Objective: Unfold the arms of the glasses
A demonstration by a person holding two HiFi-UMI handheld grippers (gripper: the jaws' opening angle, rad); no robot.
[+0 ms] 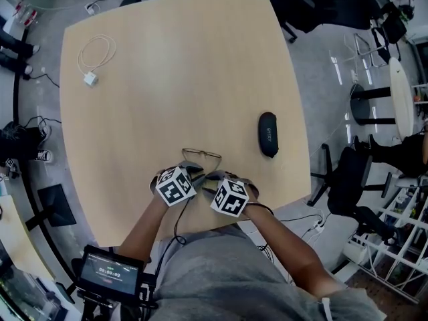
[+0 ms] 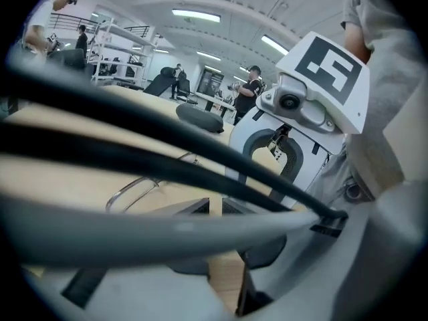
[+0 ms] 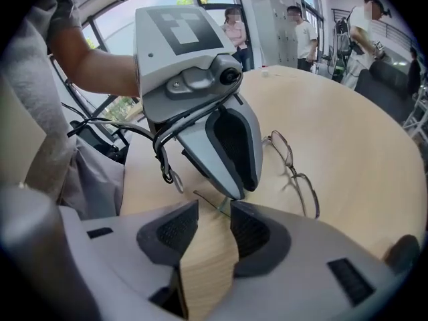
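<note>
Glasses (image 1: 201, 156) lie on the desk (image 1: 167, 65), close to its near edge. The right gripper (image 3: 214, 209) has its fingers spread, with a thin arm crossing at their tips. The left gripper (image 2: 215, 206) has its fingers nearly together, only a slit of bare desk between them. The risk is crowding: the two tools are almost touching, so a bump could skid the light frame, and a hard pinch could bend that wire arm. Behind them the edge is tight. Ahead the desk is wide open, with the glasses case (image 1: 268, 134) well apart to the right.
</note>
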